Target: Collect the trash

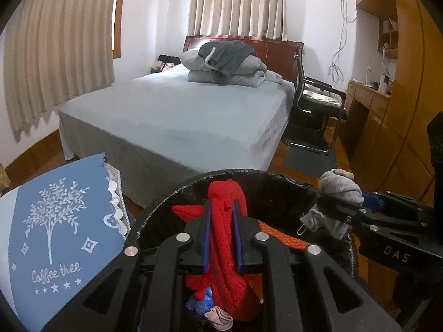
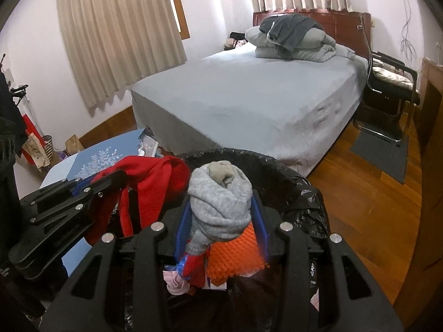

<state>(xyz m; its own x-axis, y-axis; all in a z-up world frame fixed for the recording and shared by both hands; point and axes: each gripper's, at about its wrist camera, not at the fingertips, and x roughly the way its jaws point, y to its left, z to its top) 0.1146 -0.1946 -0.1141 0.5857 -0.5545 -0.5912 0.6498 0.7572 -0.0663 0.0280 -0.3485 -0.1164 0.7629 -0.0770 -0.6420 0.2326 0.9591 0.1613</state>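
Note:
A round bin lined with a black bag (image 1: 193, 182) (image 2: 290, 171) sits below both grippers. My left gripper (image 1: 223, 207) is shut on a red cloth (image 1: 227, 238) and holds it over the bin's mouth; the cloth also shows in the right wrist view (image 2: 155, 182). My right gripper (image 2: 221, 207) is shut on a grey sock (image 2: 221, 202) above the bin; the sock also shows in the left wrist view (image 1: 339, 188). Inside the bin lie an orange textured piece (image 2: 235, 254), a pink scrap (image 2: 175, 283) and blue crumpled plastic (image 1: 202, 301).
A bed with a grey sheet (image 1: 180, 116) and folded bedding (image 1: 224, 63) stands behind the bin. A blue cloth with a white tree print (image 1: 55, 235) lies to the left. A black chair (image 1: 315, 110) and wooden cabinets (image 1: 393, 127) are on the right, over wooden floor (image 2: 368, 207).

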